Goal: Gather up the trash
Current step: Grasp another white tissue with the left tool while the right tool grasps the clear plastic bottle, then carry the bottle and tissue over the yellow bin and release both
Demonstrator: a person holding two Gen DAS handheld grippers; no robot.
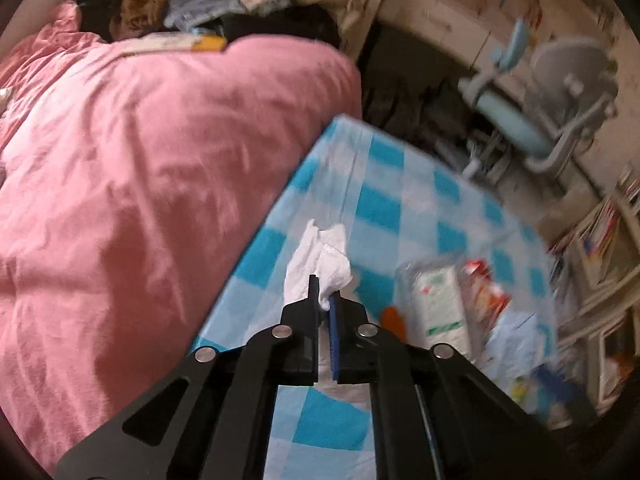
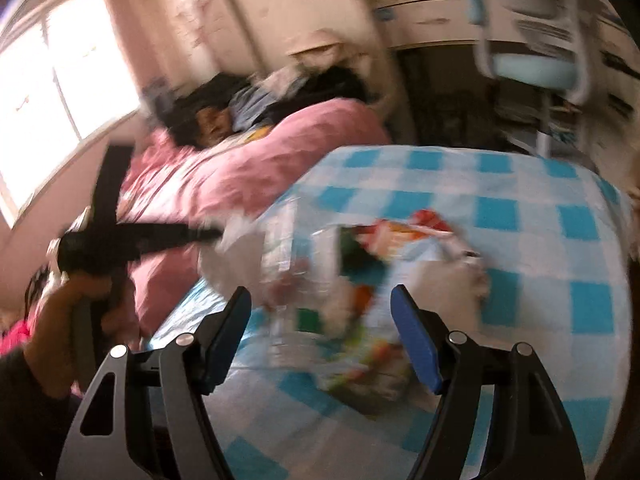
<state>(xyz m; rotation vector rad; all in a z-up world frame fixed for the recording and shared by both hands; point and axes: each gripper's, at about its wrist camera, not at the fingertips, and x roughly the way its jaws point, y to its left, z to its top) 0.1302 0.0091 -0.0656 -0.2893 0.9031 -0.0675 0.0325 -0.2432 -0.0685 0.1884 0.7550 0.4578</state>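
My left gripper (image 1: 325, 289) is shut on a crumpled white tissue (image 1: 320, 258) and holds it above the blue checked sheet (image 1: 384, 208). To its right on the sheet lies a pile of trash: a white and green packet (image 1: 442, 300), a red and orange wrapper (image 1: 486, 288) and an orange piece (image 1: 394, 320). In the right wrist view my right gripper (image 2: 320, 300) is open, its jaws wide apart over the blurred trash pile (image 2: 360, 280) of clear plastic and coloured wrappers. The left gripper (image 2: 212, 234) shows there at the left with the white tissue (image 2: 236, 236).
A pink duvet (image 1: 140, 160) covers the bed's left side, with dark clothes (image 1: 160, 8) piled at its head. A desk chair (image 1: 560, 92) and shelves with books (image 1: 600, 232) stand to the right of the bed. A bright window (image 2: 60, 80) is at the left.
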